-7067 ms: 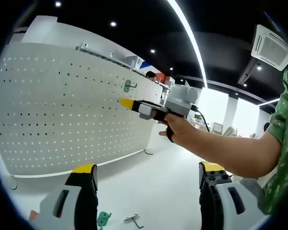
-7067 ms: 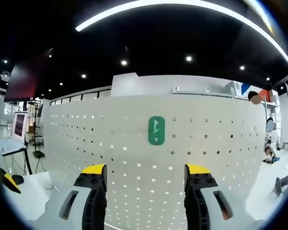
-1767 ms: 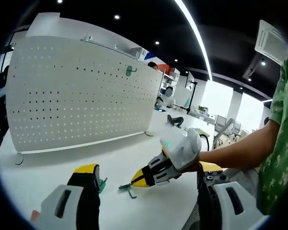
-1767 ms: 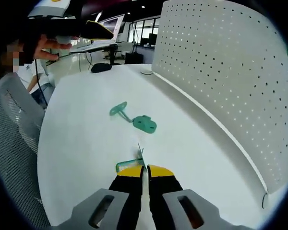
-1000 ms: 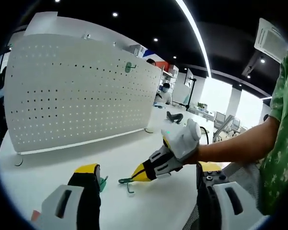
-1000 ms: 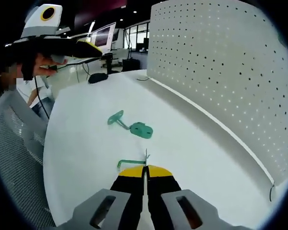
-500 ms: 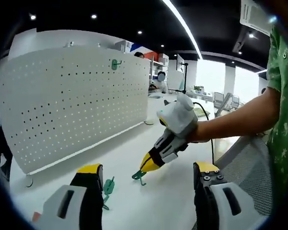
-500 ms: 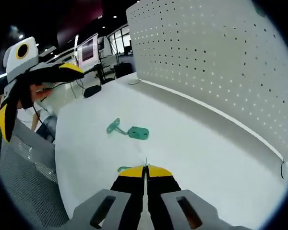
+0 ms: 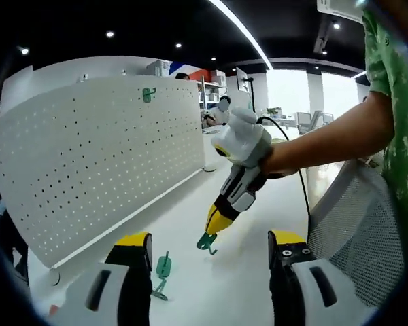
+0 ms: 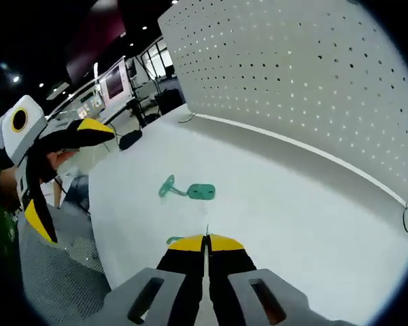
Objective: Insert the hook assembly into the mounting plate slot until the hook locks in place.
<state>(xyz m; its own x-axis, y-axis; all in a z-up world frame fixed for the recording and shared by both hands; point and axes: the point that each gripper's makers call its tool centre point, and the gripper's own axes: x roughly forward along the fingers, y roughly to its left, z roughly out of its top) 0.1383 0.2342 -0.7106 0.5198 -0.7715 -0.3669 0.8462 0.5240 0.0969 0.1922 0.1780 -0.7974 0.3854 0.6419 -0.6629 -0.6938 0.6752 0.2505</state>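
My right gripper [image 10: 205, 243] is shut on a small green hook [image 10: 173, 240], and a thin wire tip pokes out above the closed jaws. In the left gripper view that right gripper [image 9: 216, 224] points down at the white table [image 9: 238, 285], with the green hook [image 9: 206, 242] hanging from its yellow tips just above the tabletop. A second green hook piece [image 9: 162, 270] [image 10: 190, 191] lies flat on the table. High on the white pegboard [image 9: 102, 156] [image 10: 313, 81] sits a green mounting plate [image 9: 148, 94]. My left gripper [image 9: 209, 239] [image 10: 75, 178] is open and holds nothing.
The pegboard stands upright along the far side of the table, resting on small feet [image 9: 52, 275]. A grey mesh chair [image 9: 353, 224] [image 10: 47, 272] is close to the table's near edge. Behind are desks and monitors [image 10: 115, 81], and people stand past the pegboard's end.
My right gripper, shut throughout on the green hook, has lifted it a little off the table and now tilts more steeply downward. Both views have rolled with the hands. The left stays open.
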